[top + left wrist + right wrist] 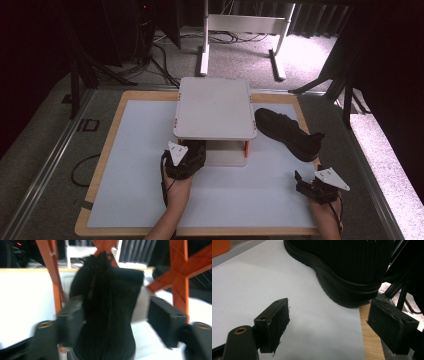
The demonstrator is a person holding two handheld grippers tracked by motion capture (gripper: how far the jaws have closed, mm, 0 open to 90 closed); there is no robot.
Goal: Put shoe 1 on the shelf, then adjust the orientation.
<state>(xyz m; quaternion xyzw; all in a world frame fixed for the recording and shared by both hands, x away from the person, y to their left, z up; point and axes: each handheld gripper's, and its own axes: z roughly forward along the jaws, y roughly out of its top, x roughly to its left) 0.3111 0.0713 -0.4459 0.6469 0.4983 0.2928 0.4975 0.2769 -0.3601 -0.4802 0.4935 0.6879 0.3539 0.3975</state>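
A black knit shoe (107, 302) stands heel-first between the jaws of my left gripper (117, 320), under a small rack (215, 107) with a white top and orange legs (53, 277). The jaws stand apart. The left pad (72, 320) lies against the shoe, while a gap shows at the right pad (165, 322). In the high view my left gripper (186, 157) reaches under the rack's front edge. A second black shoe (287, 132) lies on the mat to the right of the rack. My right gripper (305, 182) is open and empty, just short of that shoe's heel (352, 267).
The rack sits at the back middle of a white mat (140, 165) on a wooden board (102, 150). A cable loops off the board's left side (80, 170). A white stand (240, 30) and dark tripod legs are on the floor beyond.
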